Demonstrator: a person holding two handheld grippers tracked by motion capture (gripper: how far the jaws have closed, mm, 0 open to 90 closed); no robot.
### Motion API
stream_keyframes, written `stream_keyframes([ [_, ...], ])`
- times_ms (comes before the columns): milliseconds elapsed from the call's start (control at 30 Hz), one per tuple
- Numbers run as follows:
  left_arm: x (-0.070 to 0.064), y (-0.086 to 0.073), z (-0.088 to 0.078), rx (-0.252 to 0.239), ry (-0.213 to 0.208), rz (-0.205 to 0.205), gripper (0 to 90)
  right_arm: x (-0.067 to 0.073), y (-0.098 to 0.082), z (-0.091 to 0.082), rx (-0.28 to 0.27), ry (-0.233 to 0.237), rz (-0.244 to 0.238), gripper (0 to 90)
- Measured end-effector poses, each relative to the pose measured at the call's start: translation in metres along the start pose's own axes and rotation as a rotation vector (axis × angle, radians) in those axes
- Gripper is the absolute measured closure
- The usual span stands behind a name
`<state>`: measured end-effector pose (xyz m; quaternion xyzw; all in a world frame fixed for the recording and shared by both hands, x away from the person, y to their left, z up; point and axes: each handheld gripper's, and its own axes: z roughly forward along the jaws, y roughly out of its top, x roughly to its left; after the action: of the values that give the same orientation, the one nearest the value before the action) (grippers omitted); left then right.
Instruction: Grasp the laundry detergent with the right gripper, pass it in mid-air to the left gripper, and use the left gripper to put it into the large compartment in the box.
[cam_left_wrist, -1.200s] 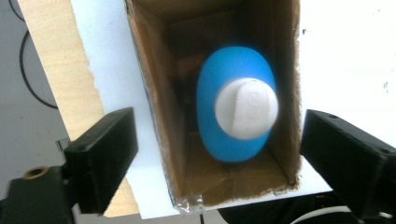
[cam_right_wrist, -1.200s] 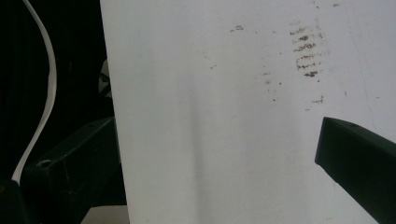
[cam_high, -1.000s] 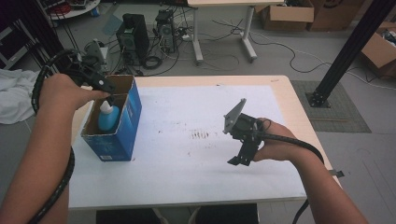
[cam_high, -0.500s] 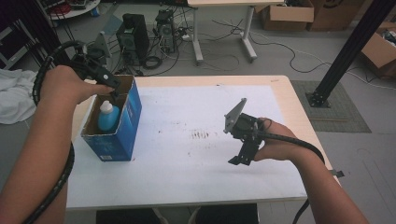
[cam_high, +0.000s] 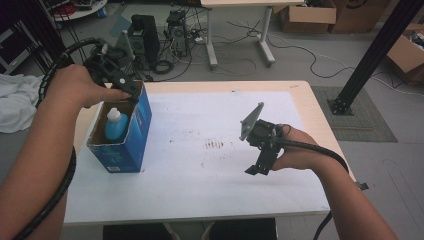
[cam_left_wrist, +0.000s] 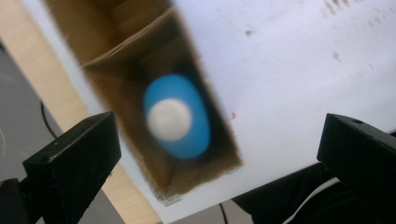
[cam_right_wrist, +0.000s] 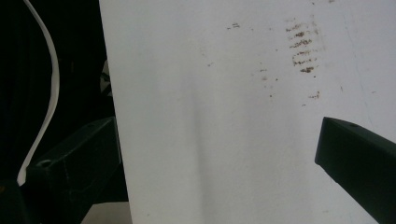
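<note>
A blue cardboard box (cam_high: 131, 141) with an open top stands on the left of the table. Inside it a blue bottle (cam_high: 115, 125) with a white cap stands upright. My left gripper (cam_high: 131, 94) hovers above the box's far end. Its jaws have just been opening and now stand wide apart and bare. The left gripper view looks straight down on the bottle (cam_left_wrist: 176, 119) in the box (cam_left_wrist: 135, 70), well below my left gripper (cam_left_wrist: 217, 140). My right gripper (cam_high: 260, 165) hangs open over the white sheet at the right, with nothing in my right gripper (cam_right_wrist: 219, 149).
A white sheet (cam_high: 200, 190) covers most of the wooden table (cam_high: 320, 115), with brown smudges (cam_high: 215, 145) near its middle. Beyond the table lie computer cases, cables and desk legs on the floor. A white cloth (cam_high: 15, 105) lies off the left edge.
My left gripper has lifted up out of the box and drifted toward its far end. The bottle stays in the box. The right hand has not moved.
</note>
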<state>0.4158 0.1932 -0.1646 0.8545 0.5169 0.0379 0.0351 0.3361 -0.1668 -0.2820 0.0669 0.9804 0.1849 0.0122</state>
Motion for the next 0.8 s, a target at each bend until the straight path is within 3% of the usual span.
stream_keyframes([
  [133, -0.022, 0.003, -0.001, 0.011, -0.029, 0.198, 0.1, -0.001, 0.003, -0.002, 0.014, 0.001, -0.001, 0.0],
  [200, -0.033, 0.003, 0.000, 0.017, -0.055, 0.316, 0.1, -0.003, 0.004, -0.004, 0.030, -0.005, 0.000, 0.0],
  [267, -0.040, 0.002, 0.001, 0.015, -0.087, 0.397, 0.1, -0.004, 0.006, -0.007, 0.035, -0.003, 0.004, 0.0],
  [333, -0.045, 0.001, 0.002, 0.016, -0.116, 0.452, 0.1, -0.005, 0.009, -0.009, 0.047, -0.008, 0.006, 0.0],
  [400, -0.049, 0.000, 0.003, 0.007, -0.117, 0.507, 0.1, -0.006, 0.011, -0.012, 0.067, -0.011, 0.005, 0.0],
  [567, -0.058, -0.006, 0.005, 0.017, -0.140, 0.600, 0.1, -0.006, 0.018, -0.020, 0.086, -0.019, 0.001, 0.0],
  [800, -0.076, -0.011, 0.013, 0.055, -0.121, 0.769, 0.1, -0.010, 0.023, -0.021, 0.108, -0.010, -0.009, 0.0],
])
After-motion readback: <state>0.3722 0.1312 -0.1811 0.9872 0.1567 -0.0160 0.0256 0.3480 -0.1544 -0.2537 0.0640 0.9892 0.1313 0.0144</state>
